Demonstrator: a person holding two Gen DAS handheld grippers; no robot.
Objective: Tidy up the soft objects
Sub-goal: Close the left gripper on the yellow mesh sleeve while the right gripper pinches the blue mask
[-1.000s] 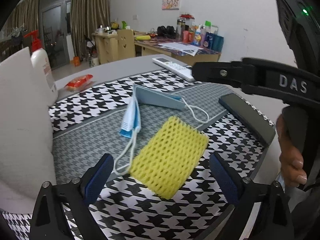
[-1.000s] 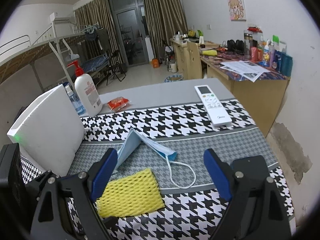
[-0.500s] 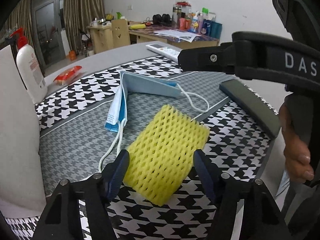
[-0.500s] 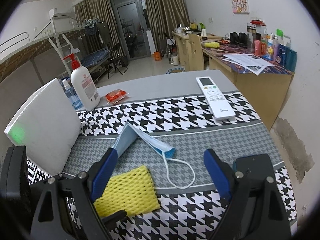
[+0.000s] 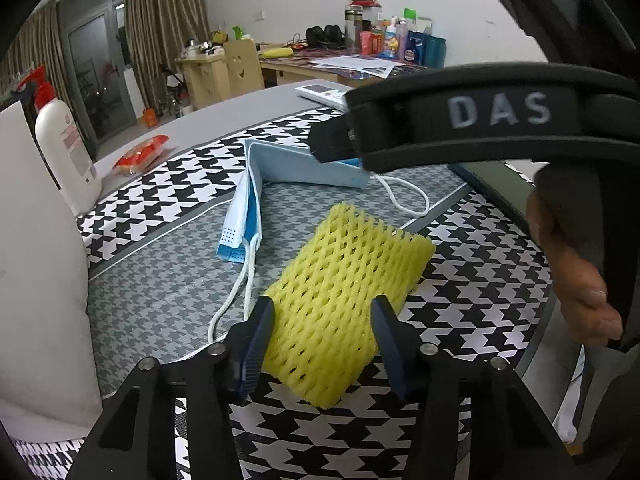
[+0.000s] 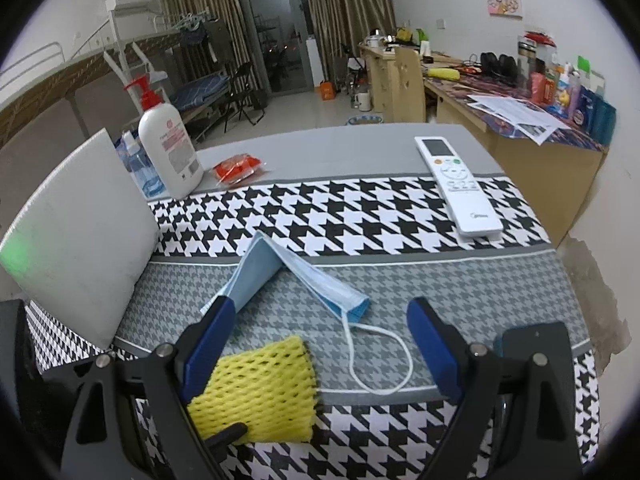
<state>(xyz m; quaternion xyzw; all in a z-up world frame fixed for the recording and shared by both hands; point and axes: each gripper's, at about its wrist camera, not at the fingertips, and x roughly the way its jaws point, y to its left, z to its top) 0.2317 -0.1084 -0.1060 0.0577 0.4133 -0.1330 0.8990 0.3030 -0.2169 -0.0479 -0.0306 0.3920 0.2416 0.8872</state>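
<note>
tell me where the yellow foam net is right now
The yellow foam net lies on the houndstooth tablecloth near the table's front edge, between the closing fingers of the left gripper, just in front of the folded blue face mask.

Left gripper [image 5: 322,324] angled down, jaws just been closing, pads at both sides of the yellow foam net [image 5: 340,300]; right gripper [image 6: 320,336] angled down, jaws wide, nothing gripped between fingers.
</note>
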